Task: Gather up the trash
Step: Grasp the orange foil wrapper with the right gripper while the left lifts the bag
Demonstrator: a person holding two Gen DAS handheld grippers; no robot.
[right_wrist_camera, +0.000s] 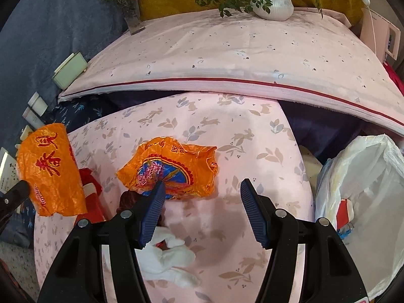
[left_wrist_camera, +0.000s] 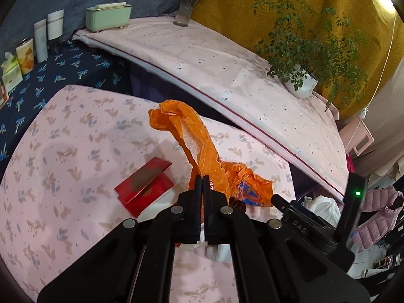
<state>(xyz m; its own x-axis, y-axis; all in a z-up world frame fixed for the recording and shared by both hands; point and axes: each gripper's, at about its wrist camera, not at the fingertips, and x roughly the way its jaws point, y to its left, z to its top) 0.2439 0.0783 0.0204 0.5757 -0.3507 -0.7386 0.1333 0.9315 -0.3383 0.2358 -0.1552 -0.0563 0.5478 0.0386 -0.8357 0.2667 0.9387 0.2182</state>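
Observation:
My left gripper [left_wrist_camera: 202,180] is shut on an orange plastic wrapper [left_wrist_camera: 199,141] and holds it up above the pink floral table; the same wrapper shows at the left of the right wrist view [right_wrist_camera: 51,169]. A second orange wrapper [right_wrist_camera: 174,168] with a blue and red print lies flat on the table. My right gripper [right_wrist_camera: 202,189] is open just in front of it, the left finger [right_wrist_camera: 154,202] at its near edge. A crumpled white tissue [right_wrist_camera: 169,260] lies under that finger. A red packet [left_wrist_camera: 145,184] lies to the left. A white trash bag [right_wrist_camera: 363,197] stands open at the table's right side.
A raised pink-covered surface [right_wrist_camera: 227,50] lies behind the table, with a potted plant [right_wrist_camera: 274,2], a glass flower vase [right_wrist_camera: 132,12] and a green tissue box [left_wrist_camera: 108,16]. Bottles and cans [left_wrist_camera: 41,38] stand on a dark blue cloth at left. A pink jacket [left_wrist_camera: 378,209] lies at right.

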